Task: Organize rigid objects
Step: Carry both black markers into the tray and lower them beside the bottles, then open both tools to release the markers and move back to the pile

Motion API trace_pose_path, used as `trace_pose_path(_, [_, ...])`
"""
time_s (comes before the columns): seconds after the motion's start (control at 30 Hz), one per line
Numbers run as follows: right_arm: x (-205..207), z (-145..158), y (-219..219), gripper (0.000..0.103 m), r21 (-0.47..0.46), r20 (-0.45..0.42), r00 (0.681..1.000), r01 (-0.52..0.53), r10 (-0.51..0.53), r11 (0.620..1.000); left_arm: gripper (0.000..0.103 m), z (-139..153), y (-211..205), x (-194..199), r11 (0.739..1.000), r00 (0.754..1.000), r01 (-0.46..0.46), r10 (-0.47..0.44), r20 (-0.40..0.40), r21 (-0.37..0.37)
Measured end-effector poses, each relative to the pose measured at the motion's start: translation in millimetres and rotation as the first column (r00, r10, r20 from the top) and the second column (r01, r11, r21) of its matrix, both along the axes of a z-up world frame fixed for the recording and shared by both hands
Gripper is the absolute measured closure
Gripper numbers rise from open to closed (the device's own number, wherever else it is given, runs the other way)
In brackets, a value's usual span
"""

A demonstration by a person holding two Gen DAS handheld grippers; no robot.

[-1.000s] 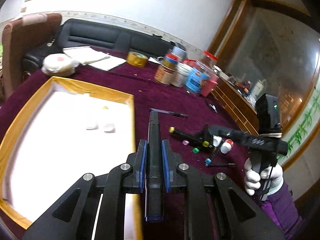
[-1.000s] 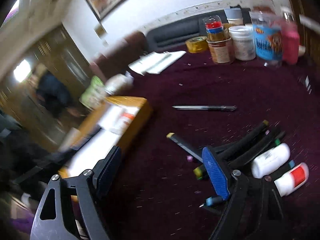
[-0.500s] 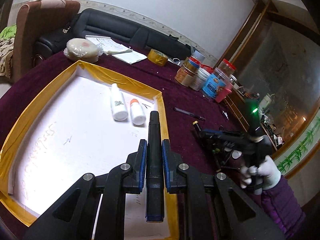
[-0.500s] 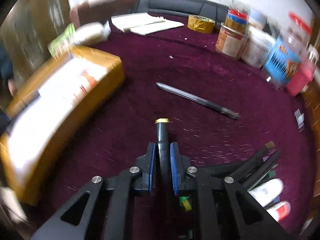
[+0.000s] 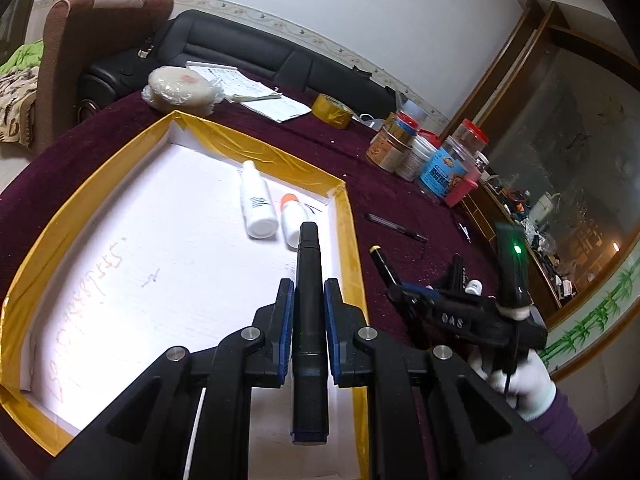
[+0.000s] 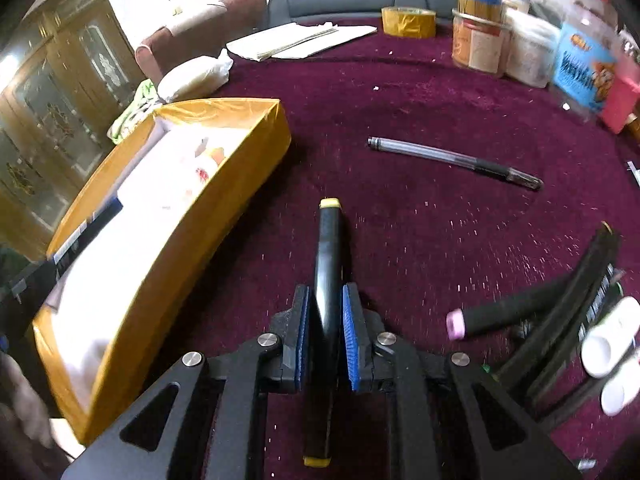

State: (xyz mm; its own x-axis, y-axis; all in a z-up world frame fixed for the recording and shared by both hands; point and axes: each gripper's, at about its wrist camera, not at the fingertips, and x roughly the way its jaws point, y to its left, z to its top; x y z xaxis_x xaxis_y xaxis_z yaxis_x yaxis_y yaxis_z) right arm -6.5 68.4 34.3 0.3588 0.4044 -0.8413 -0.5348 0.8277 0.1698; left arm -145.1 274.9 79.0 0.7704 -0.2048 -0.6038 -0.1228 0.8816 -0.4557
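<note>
Now my left claw point(image 5: 308, 304) is clamped on a black marker point(image 5: 308, 280) above the yellow-rimmed tray point(image 5: 348, 240). My right claw point(image 6: 326, 332) has just closed around a yellow-tipped marker point(image 6: 329, 248) over the bench point(image 6: 420, 112), beside the tray.

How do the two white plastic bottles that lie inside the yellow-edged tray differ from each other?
The longer white plastic bottle has a white cap at its far end; the shorter white plastic bottle has an orange cap. The longer one shows dark printed lines on its side; the shorter one looks plain. The longer one lies nearer the middle of the yellow-edged tray; the shorter one lies closer to that edge. Both lie on their sides, side by side.
</note>
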Motion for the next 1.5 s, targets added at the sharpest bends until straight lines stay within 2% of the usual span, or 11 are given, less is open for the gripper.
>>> trace_pose_path(0.13, [-3,8,-10,0.090,0.045,-0.017,1.000,0.027,-0.026,0.999,0.091,2,9,0,1.000,1.000,-0.021,0.021,-0.006,0.022])
trace_pose_path(0.3, [-4,44,-16,0.089,0.165,-0.023,0.999,0.045,-0.042,0.985,0.091,12,38,3,0.994,0.996,-0.089,0.090,-0.003,0.070])
trace_pose_path(0.4, [-4,58,-4,0.089,0.247,-0.070,0.997,0.028,-0.011,0.969,0.091,14,54,18,0.991,0.994,-0.105,0.108,-0.034,0.084])
trace_pose_path(0.53, [2,58,32,0.089,0.307,-0.149,0.988,0.018,0.030,0.951,0.091,8,71,47,0.992,0.990,-0.103,0.110,-0.090,0.077])
trace_pose_path(0.73, [9,50,96,0.089,0.310,-0.204,0.977,-0.001,0.067,0.951,0.091,-6,84,87,0.988,0.980,-0.118,0.133,-0.150,0.102])
trace_pose_path(1.0, [27,28,155,0.089,0.301,-0.276,0.959,0.022,0.065,0.953,0.091,-34,94,108,0.989,0.965,-0.143,0.149,-0.218,0.042])
trace_pose_path(1.13, [33,15,168,0.089,0.262,-0.285,0.958,0.036,0.042,0.964,0.091,-38,95,109,0.988,0.963,-0.154,0.154,-0.223,0.016])
trace_pose_path(1.3, [36,17,167,0.086,0.222,-0.230,0.973,0.044,0.008,0.974,0.090,-29,96,101,0.986,0.969,-0.165,0.163,-0.184,0.002])
trace_pose_path(1.37, [38,19,164,0.080,0.227,-0.221,0.975,0.049,0.003,0.973,0.087,-21,94,93,0.986,0.974,-0.164,0.162,-0.158,-0.004])
trace_pose_path(1.5, [34,37,138,0.079,0.255,-0.172,0.985,0.045,0.000,0.966,0.062,-4,82,76,0.988,0.982,-0.157,0.156,-0.108,-0.003])
